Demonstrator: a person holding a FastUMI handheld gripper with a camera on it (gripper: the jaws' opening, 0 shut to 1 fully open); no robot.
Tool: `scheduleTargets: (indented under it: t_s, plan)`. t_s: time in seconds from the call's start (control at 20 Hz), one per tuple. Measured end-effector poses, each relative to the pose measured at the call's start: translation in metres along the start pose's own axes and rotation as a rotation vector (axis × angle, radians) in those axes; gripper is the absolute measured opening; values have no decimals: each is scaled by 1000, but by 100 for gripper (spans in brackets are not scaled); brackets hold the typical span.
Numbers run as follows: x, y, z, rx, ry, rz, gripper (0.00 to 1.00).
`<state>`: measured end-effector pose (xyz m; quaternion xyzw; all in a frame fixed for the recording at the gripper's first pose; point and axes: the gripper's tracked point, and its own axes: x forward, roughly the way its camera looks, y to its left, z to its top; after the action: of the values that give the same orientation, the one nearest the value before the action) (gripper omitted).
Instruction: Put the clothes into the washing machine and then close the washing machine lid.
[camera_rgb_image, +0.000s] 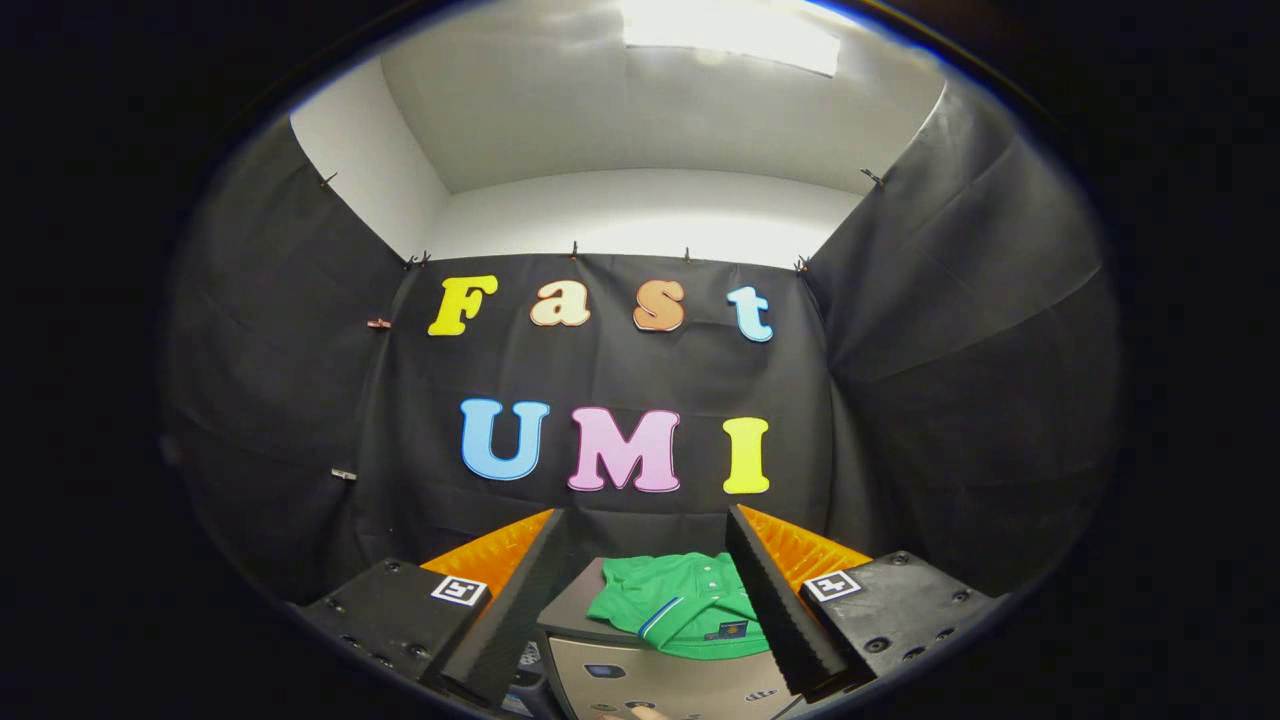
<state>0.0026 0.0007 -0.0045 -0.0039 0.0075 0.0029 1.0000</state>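
A folded green shirt (685, 605) with a striped collar lies on the flat dark lid of the washing machine (660, 680), whose pale front panel shows below it. My gripper (645, 545) is open, its two fingers spread wide on either side of the shirt and held a little above and short of it. Nothing is between the fingers. The shirt sits toward the right finger (775, 600), whose edge hides a bit of the cloth. The lid looks closed under the shirt.
The black cloth wall (620, 380) of the booth stands close behind the machine and wraps around both sides. A fingertip of a person's hand (640, 712) shows at the bottom of the machine's front panel.
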Motion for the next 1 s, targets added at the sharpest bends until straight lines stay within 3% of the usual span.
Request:
scheduleTargets:
  t_s: [0.55,1.0]
  plan:
    - [6,-7,-7,26,20,21,99]
    - [30,-33,-6,11,42,-18,99]
